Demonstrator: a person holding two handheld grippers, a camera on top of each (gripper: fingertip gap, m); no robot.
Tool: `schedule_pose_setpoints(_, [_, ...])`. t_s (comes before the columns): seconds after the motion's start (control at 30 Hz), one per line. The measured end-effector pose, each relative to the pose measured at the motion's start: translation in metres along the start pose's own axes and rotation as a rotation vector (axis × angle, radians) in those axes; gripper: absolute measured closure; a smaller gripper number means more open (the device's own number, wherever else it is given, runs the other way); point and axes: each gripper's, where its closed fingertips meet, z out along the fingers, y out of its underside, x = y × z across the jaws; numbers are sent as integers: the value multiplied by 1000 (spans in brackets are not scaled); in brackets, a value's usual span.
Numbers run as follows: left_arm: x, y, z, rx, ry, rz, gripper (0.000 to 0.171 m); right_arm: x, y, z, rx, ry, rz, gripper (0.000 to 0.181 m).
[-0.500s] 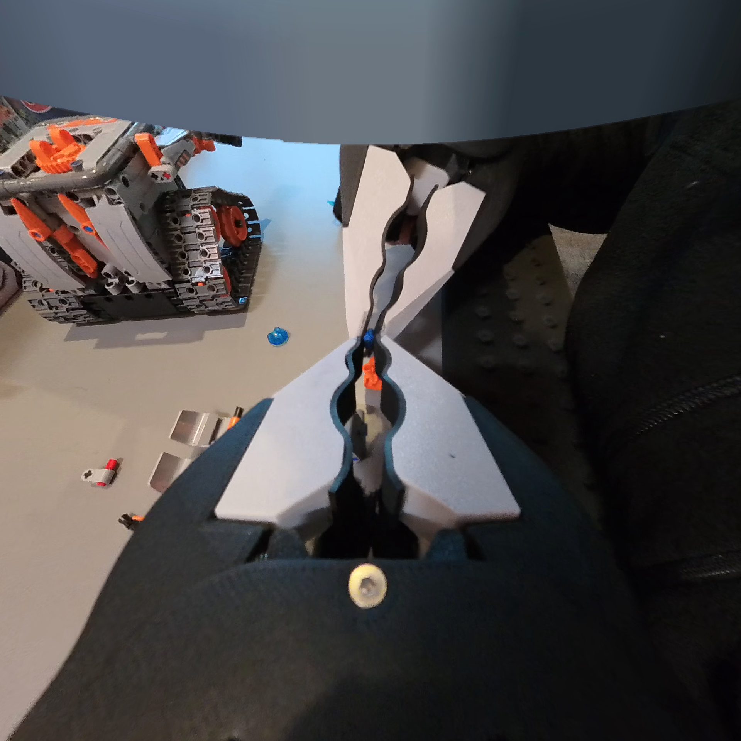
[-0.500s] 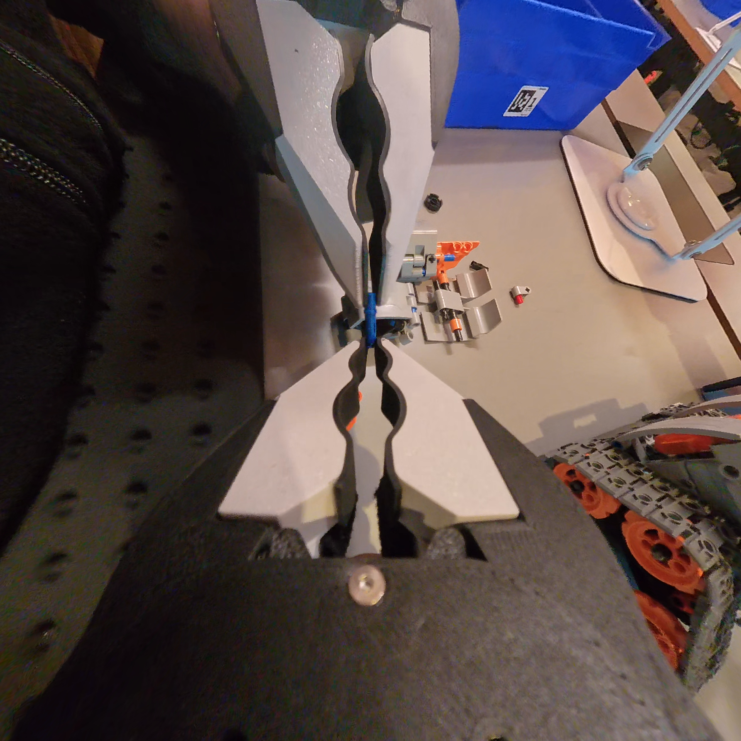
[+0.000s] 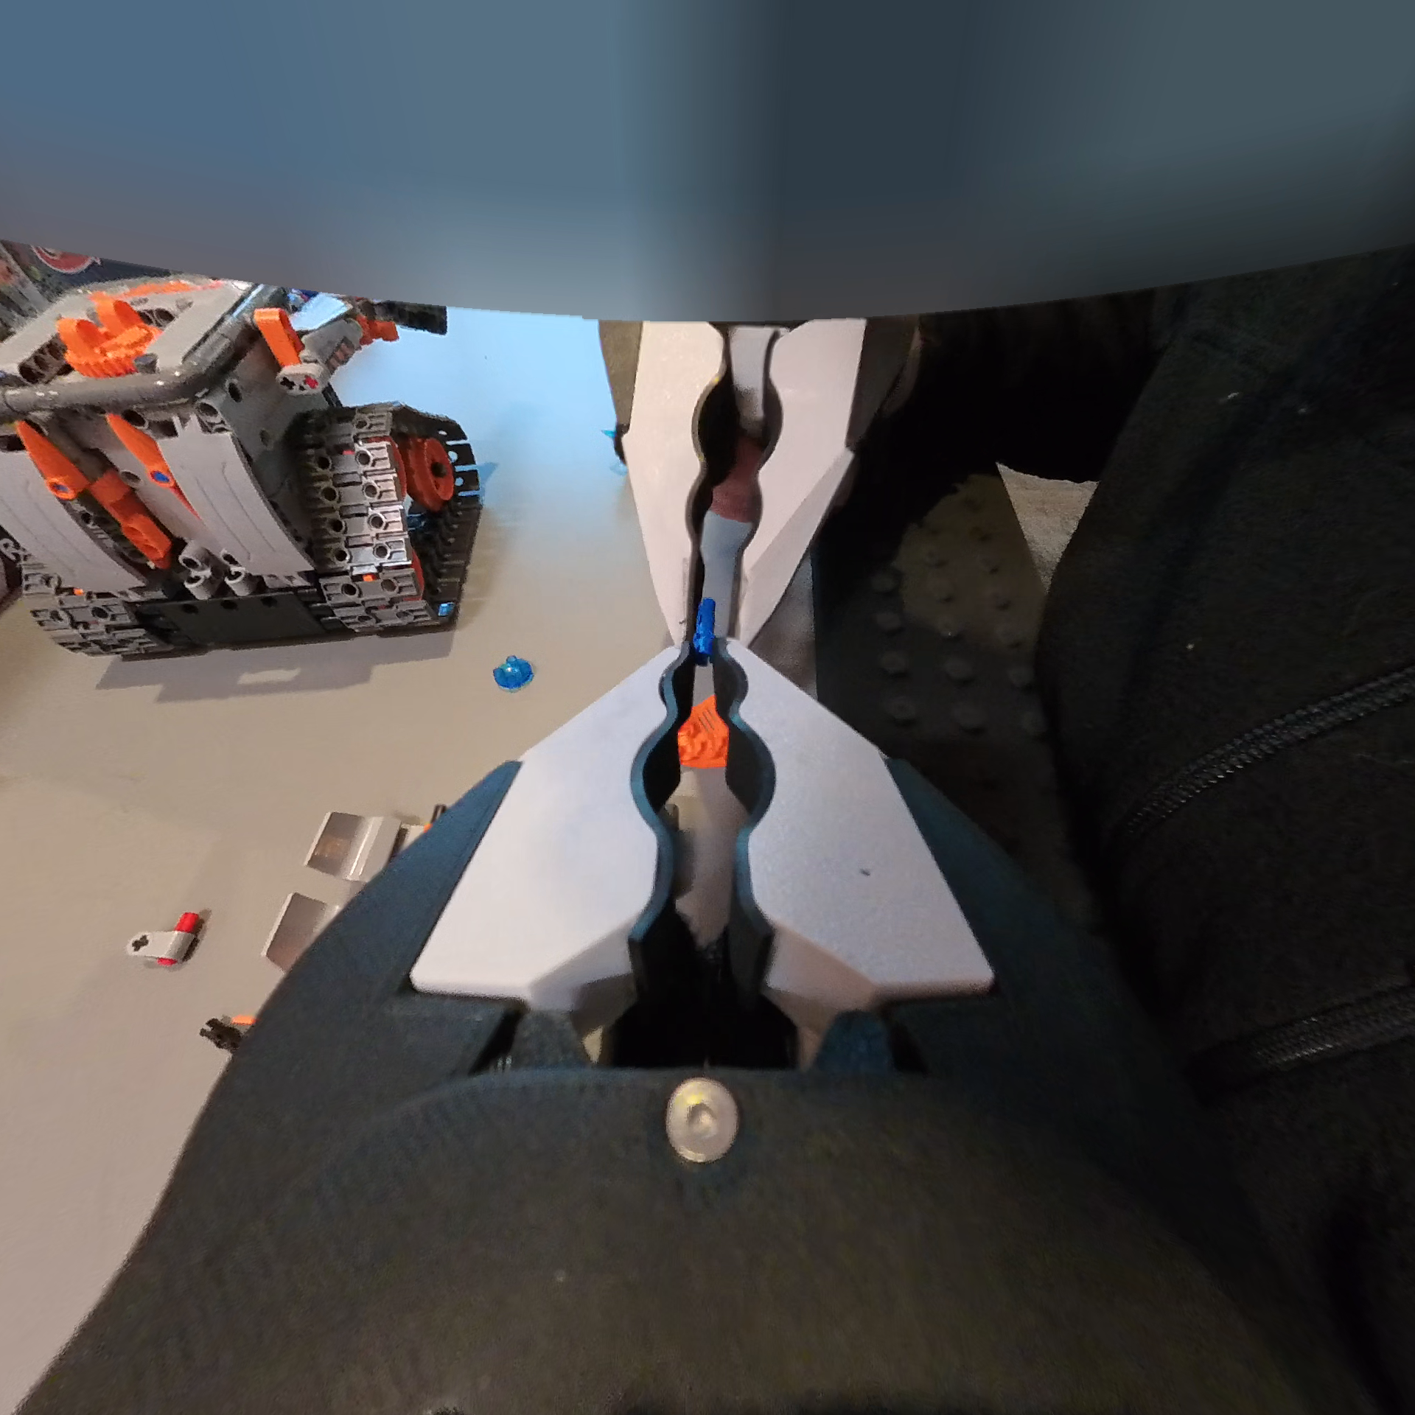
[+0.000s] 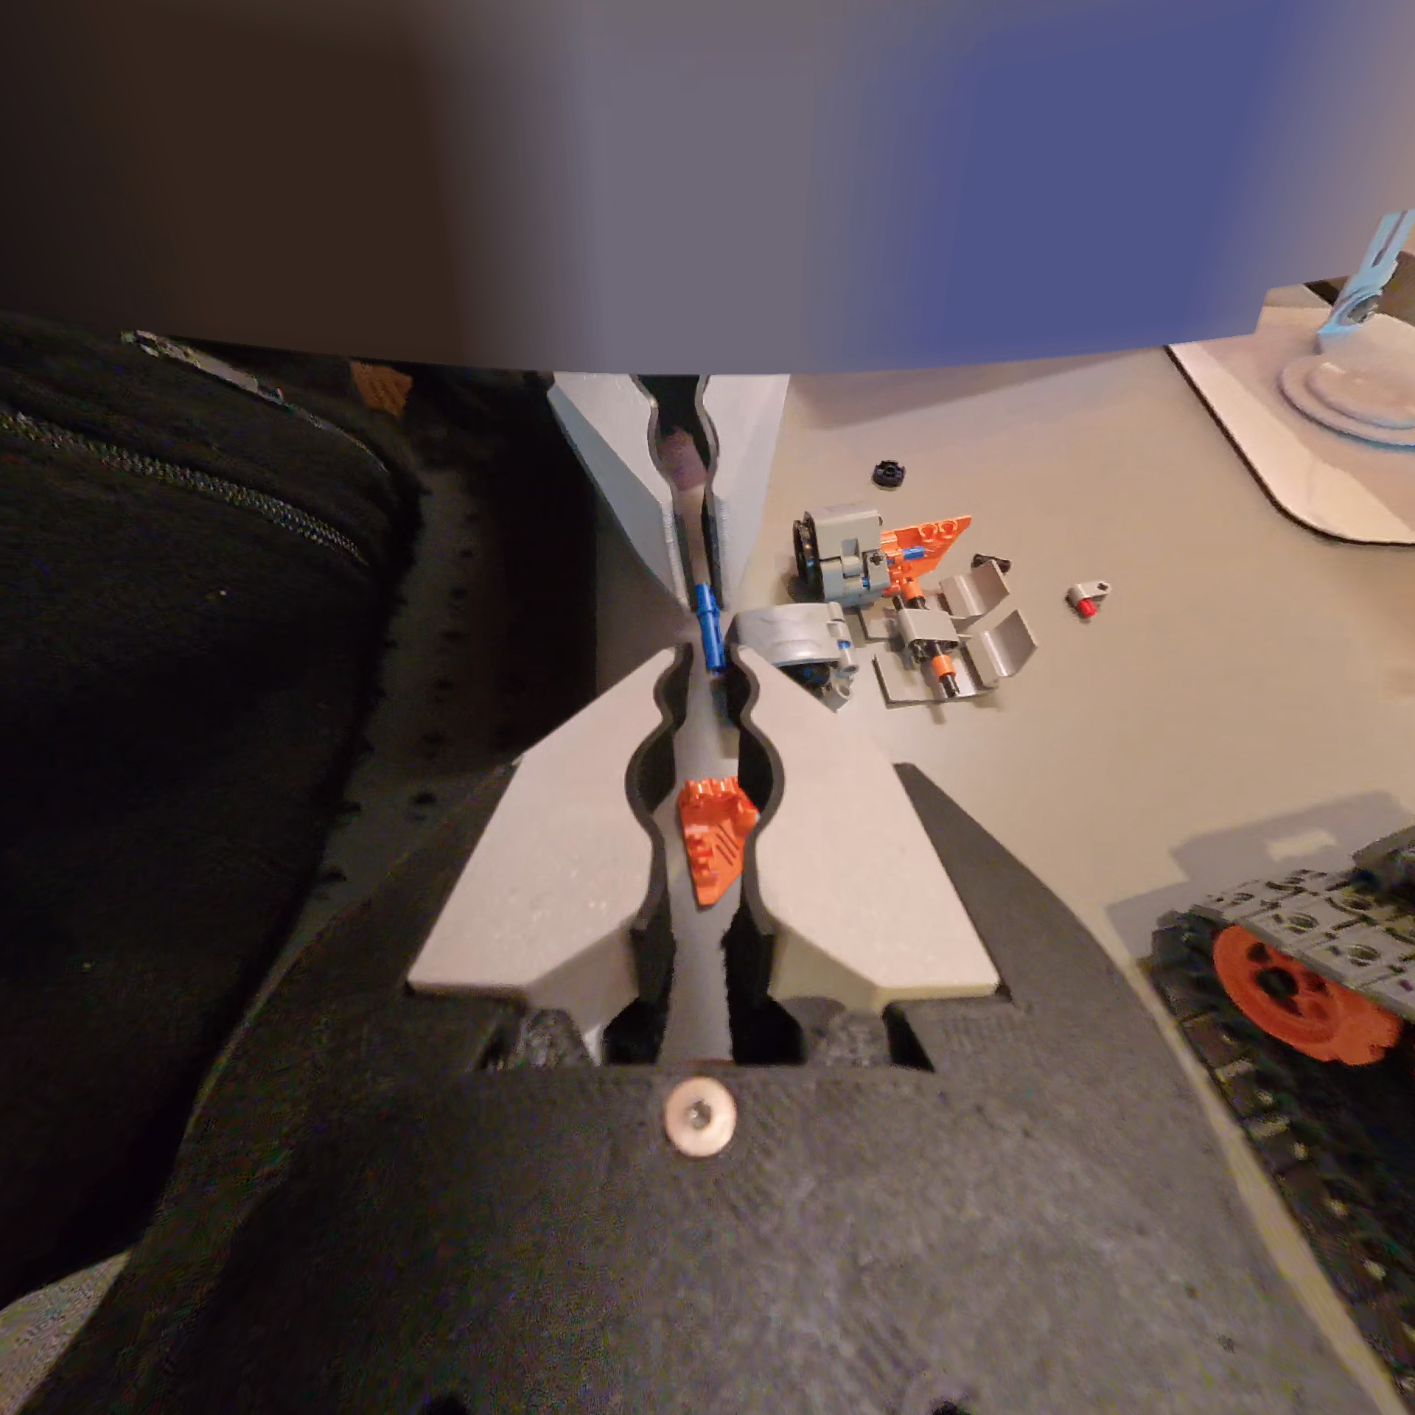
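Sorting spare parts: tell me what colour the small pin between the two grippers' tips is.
Blue. The pin shows best in the right wrist view, between the facing grippers.

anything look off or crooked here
The blue pin bridging the left gripper and right gripper sits slightly tilted, not in line with them. An orange piece lies loose below them. Nothing looks broken.
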Motion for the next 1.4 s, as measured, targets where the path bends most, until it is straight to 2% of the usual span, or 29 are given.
schedule_pose_setpoints(0.4, [2,-7,-1,46,14,-8,169,-2,-15,-6,112,-70,98,177])
schedule_pose_setpoints(0.63, [3,-3,2,30,31,-24,168,-4,-10,-5,71,-57,55,180])
schedule_pose_setpoints(0.7, [0,5,3,-26,13,0,162,-1,-6,-4,52,-38,47,180])
schedule_pose_setpoints(0.87, [-27,31,-6,-234,-137,99,124,12,7,-3,-21,28,39,180])
schedule_pose_setpoints(0.9, [-32,39,-7,-286,-152,95,114,13,11,-1,-44,35,33,179])
schedule_pose_setpoints(0.97, [-35,52,-6,-364,-137,74,106,16,20,3,-97,49,19,179])
schedule_pose_setpoints(1.03, [-29,62,-2,-417,-96,53,106,17,25,5,-124,51,20,179])
schedule_pose_setpoints(1.13, [-31,77,-2,-521,-119,88,112,17,28,6,-139,49,26,179])
schedule_pose_setpoints(1.23, [-29,79,0,-520,-97,49,122,16,33,9,-166,43,20,179])
schedule_pose_setpoints(1.4, [-30,78,1,-502,-99,45,123,16,41,14,-212,43,11,179])
